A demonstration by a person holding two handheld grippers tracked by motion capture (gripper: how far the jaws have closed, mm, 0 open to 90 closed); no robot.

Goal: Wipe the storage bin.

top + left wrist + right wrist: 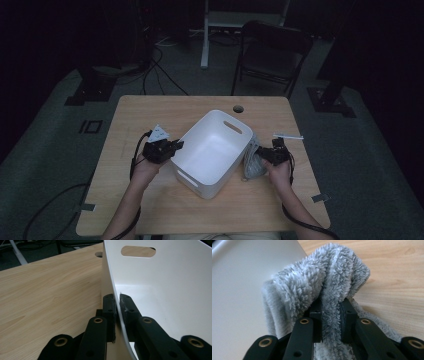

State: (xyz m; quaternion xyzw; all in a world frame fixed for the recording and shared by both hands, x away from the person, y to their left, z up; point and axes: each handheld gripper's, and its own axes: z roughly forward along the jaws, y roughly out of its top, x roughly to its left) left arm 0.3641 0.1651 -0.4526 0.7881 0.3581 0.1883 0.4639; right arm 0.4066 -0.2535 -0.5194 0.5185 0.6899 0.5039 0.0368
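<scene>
A white plastic basin [212,150] with handle slots stands tilted on the middle of the wooden table [140,115]. My left gripper [172,148] is shut on its left wall; in the left gripper view the thin white wall [117,305] runs between the two black jaws of the left gripper [117,305]. At the basin's right side lies a fluffy grey cloth [252,162]. My right gripper [264,154] is shut on a fold of the grey cloth [329,290], which bunches up over the jaws of the right gripper [330,315] beside the basin's outer wall [242,290].
A small white strip [287,135] lies on the table behind the right hand. A round cable hole [238,108] sits near the far edge. Beyond the table stand a dark folding chair [270,55] and stand legs on the floor.
</scene>
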